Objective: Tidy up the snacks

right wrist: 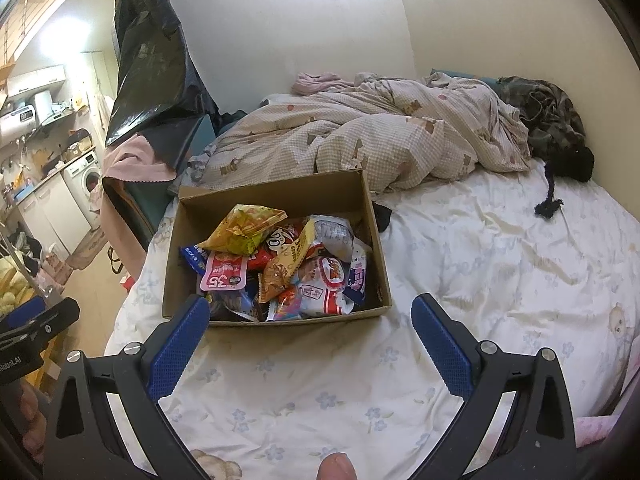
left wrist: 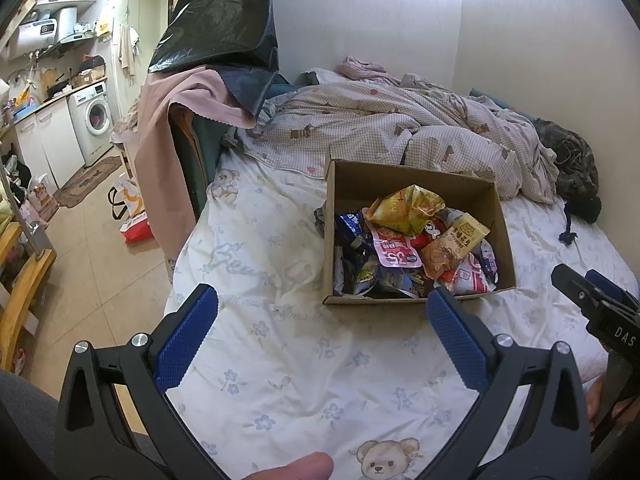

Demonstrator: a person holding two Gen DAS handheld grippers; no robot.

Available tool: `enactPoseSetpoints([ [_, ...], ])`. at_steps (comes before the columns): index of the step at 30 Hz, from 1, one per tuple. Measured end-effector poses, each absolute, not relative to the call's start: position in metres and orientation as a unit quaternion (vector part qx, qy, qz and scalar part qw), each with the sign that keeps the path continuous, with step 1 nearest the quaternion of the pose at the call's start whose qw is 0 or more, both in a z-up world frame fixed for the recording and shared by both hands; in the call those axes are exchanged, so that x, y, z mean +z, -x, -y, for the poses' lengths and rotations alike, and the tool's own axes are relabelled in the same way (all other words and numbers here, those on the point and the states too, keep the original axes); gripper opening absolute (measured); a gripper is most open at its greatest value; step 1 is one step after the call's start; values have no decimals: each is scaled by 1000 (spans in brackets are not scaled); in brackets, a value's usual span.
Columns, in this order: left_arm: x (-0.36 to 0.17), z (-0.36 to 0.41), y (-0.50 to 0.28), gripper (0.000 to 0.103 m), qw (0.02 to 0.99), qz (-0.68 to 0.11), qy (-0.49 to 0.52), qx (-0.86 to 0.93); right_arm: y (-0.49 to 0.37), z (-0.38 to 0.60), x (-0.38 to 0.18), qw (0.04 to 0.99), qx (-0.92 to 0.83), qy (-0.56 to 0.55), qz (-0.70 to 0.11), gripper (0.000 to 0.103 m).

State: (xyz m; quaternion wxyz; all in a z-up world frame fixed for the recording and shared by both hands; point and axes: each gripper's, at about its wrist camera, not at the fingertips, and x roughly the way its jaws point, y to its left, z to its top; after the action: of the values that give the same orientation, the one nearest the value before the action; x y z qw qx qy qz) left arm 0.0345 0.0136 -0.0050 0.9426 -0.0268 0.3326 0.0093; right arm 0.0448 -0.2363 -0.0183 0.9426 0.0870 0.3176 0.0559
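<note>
Crinkled foil and plastic fill the box [left wrist: 416, 184], which sits on the bed sheet [left wrist: 280, 360] ahead of both tools. The left gripper [left wrist: 322, 312] hangs spread wide and empty, the box just beyond its right finger. The right gripper [right wrist: 310, 318] is likewise released, holding nothing, with the box ahead of its left finger.

Left to right in the right view: a pink packet [right wrist: 222, 276] lies flat near the box's left wall, a yellow bag [right wrist: 244, 230] rides on top of the heap, an orange pouch [right wrist: 282, 272] sits in the middle, and a white-red pack [right wrist: 330, 284] is to the right.

These packets look light, soft and slippery, and their contents probably crush easily. The puffed yellow bag seems best pinched by its sealed edge, not across its body. The cardboard is stiff but thin; its near wall offers a grip.
</note>
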Motion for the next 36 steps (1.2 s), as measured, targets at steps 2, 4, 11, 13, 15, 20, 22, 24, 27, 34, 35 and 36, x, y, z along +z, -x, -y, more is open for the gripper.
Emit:
enactPoseSetpoints([
  [2,-5,-13,-34,103,943,-333,28,9,-45,237,-19,942,54,-87,-318,103],
  [4,-6,-12,-33,103,943,-333,28,9,-46,238,-20,942,54,-89,-320,103],
  [11,-6,-11,-34,103,940,-338,33,8,-46,239,-21,942,52,-87,-321,103],
  [13,-6,-12,-34,103,940,-339,33,9,-47,239,-22,941,52,-87,-322,103],
  [15,-6,-12,-34,103,940,-340,33,9,-46,239,-21,942,52,-86,-321,103],
  [20,-6,-13,-36,103,939,-342,37,12,-47,238,-22,942,53,-82,-322,103],
  [22,-6,-14,-35,103,939,-342,39,13,-47,237,-23,942,54,-80,-322,103],
  [24,-6,-13,-35,103,939,-343,38,13,-47,236,-23,942,54,-80,-322,103],
  [27,-6,-14,-35,103,939,-343,39,12,-47,237,-23,942,54,-81,-322,103],
  [34,-6,-13,-35,103,939,-342,38,13,-47,236,-23,942,54,-80,-322,103],
  [35,-6,-13,-35,103,939,-342,37,12,-47,236,-23,942,54,-80,-322,103],
  [36,-6,-13,-35,103,939,-342,37,11,-47,237,-23,942,54,-80,-322,103],
])
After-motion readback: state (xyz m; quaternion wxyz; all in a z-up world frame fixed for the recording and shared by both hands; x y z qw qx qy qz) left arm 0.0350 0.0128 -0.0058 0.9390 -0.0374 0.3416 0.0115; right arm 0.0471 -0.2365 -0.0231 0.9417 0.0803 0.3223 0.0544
